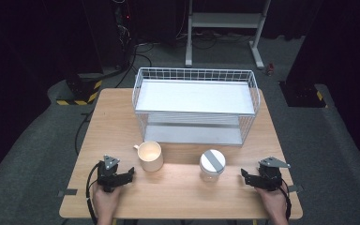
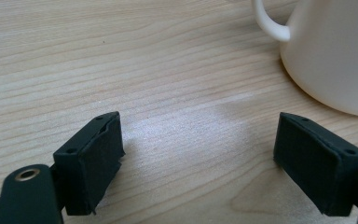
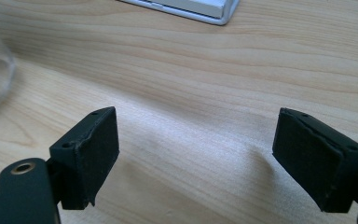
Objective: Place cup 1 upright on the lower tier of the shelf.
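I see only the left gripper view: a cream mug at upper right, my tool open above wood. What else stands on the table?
Observer: A glass jar with a grey lid stands to the right of the mug.
Operator: Is something behind them?
Observer: Yes, a white wire rack with two shelves, nothing on them.
Operator: And the other tool?
Observer: The right tool rests open near the jar, not touching it.
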Demonstrator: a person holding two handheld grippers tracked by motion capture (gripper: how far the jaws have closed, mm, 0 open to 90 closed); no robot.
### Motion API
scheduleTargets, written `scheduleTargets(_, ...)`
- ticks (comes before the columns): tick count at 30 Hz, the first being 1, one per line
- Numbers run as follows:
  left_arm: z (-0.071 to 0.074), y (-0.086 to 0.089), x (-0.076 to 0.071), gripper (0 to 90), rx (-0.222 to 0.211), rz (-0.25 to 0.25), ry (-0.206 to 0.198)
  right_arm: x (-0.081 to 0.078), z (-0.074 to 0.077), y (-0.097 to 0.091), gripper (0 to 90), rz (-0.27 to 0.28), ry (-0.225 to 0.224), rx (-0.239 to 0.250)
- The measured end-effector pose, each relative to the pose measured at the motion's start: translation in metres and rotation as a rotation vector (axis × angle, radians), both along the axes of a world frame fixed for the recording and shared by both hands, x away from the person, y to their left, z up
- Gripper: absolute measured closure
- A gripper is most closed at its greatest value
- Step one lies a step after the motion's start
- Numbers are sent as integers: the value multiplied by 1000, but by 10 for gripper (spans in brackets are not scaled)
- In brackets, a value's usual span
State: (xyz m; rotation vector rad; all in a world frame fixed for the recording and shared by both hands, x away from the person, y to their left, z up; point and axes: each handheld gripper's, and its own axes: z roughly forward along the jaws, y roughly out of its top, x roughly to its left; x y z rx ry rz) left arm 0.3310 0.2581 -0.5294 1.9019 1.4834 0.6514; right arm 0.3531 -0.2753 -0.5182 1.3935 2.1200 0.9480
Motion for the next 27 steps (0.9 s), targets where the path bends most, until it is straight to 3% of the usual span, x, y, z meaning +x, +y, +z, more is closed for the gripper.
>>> scheduleTargets(27, 0, 0, 0, 162, -1, 2, 2, -28, 7, 22, 146, 133, -31, 25)
